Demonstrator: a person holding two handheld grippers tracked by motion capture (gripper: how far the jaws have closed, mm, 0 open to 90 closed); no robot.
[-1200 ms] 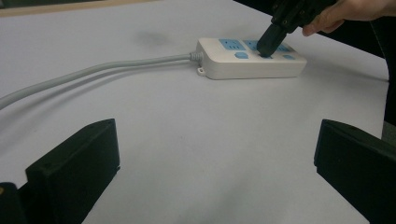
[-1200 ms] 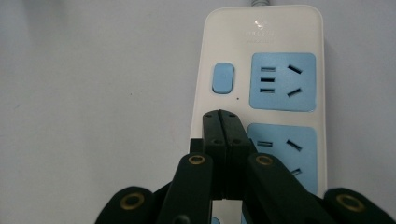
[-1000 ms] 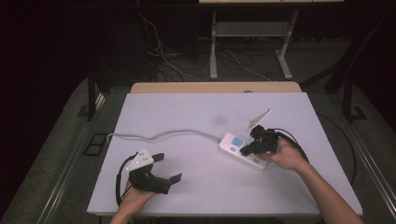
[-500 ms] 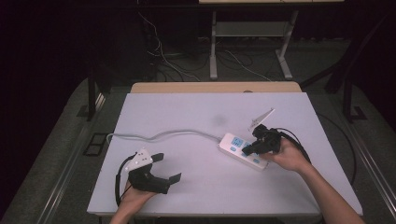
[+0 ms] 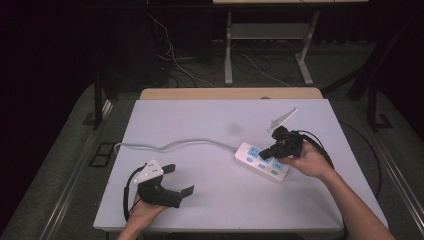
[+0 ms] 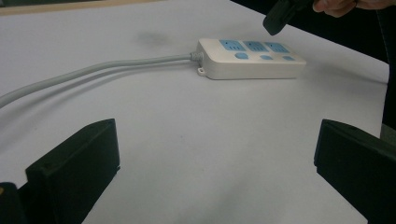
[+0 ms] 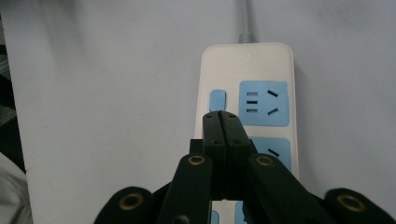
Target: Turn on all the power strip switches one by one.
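A white power strip point(image 5: 261, 161) with blue sockets and blue switches lies on the white table point(image 5: 210, 120), right of centre; its grey cable point(image 5: 170, 145) runs off to the left. My right gripper point(image 5: 266, 153) hovers over the strip, jaws shut with nothing between them. In the right gripper view the tips point(image 7: 221, 115) sit just below the first blue switch point(image 7: 217, 101) of the power strip point(image 7: 247, 70). My left gripper point(image 5: 179, 179) rests at the table's front left, open and holding nothing. The left gripper view shows the power strip point(image 6: 250, 58) far ahead between its wide jaws.
A faint dark smudge point(image 5: 233, 129) marks the table's middle. Behind the table are a wooden edge point(image 5: 230, 93), white desk legs point(image 5: 229, 45) and loose floor cables point(image 5: 170, 55). A black cable point(image 5: 325, 150) trails from the right gripper.
The right gripper has dipped slightly toward the strip's switch end. The left gripper has stayed put.
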